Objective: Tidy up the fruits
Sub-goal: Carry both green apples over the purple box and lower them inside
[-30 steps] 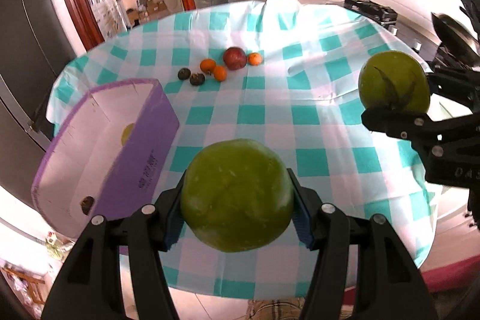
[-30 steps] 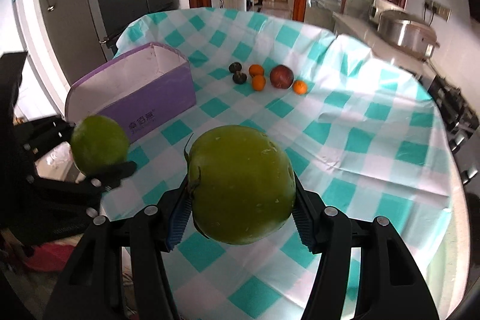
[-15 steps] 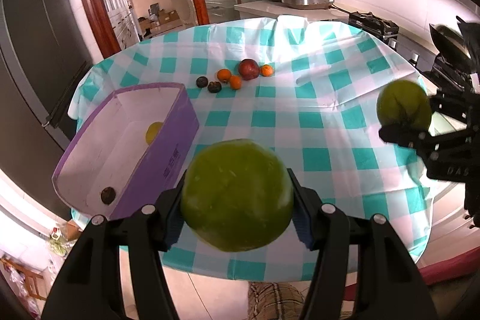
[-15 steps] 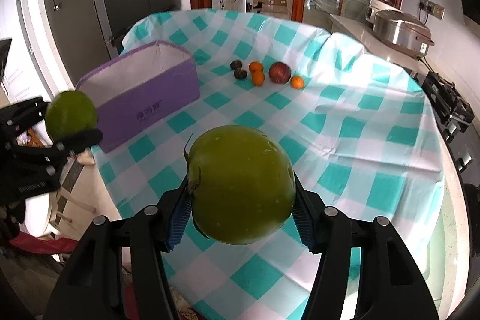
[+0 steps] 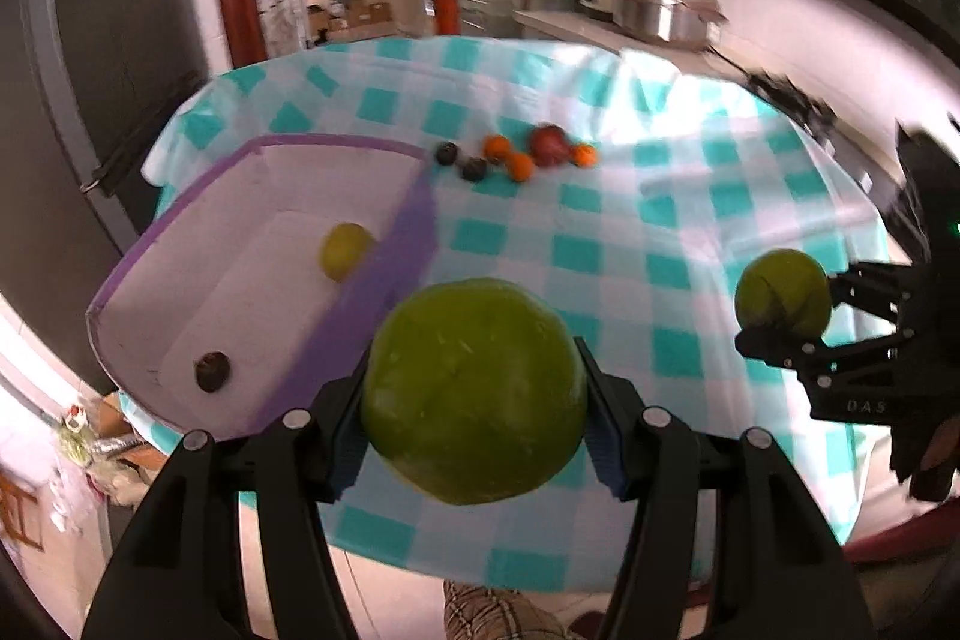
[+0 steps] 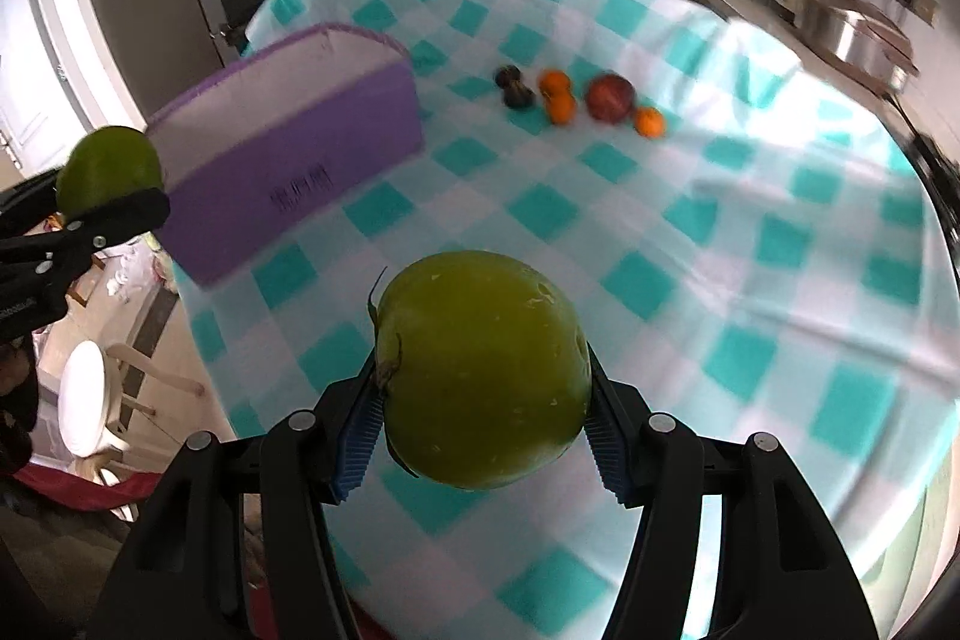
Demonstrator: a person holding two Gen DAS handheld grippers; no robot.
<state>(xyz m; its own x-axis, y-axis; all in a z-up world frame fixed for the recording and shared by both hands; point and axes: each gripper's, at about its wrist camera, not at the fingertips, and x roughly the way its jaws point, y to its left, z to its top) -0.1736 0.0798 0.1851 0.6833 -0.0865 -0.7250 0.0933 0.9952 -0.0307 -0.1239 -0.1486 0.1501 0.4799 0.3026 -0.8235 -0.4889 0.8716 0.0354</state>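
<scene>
My left gripper [image 5: 474, 436] is shut on a large green fruit [image 5: 474, 388], held in the air above the table's near edge, just right of the purple box [image 5: 372, 298]. The box holds a yellow fruit [image 5: 346, 250] and a dark fruit [image 5: 212, 371]. My right gripper [image 6: 480, 424] is shut on a second green fruit with a stem [image 6: 480, 370], above the checked tablecloth [image 6: 750, 220]. Each gripper shows in the other's view, the right one [image 5: 786, 325] at the right and the left one [image 6: 111, 196] at the left.
A cluster of small fruits lies at the far side of the table: two dark ones [image 5: 459, 160], oranges [image 5: 510, 157] and a red fruit [image 5: 549, 145]. A counter with a steel cooker [image 5: 660, 10] stands behind. A white chair [image 6: 90, 400] stands beside the table.
Both grippers have pulled back and higher from the table with their fruits still held. The left gripper's view has swung towards the purple box, so its inside shows more fully.
</scene>
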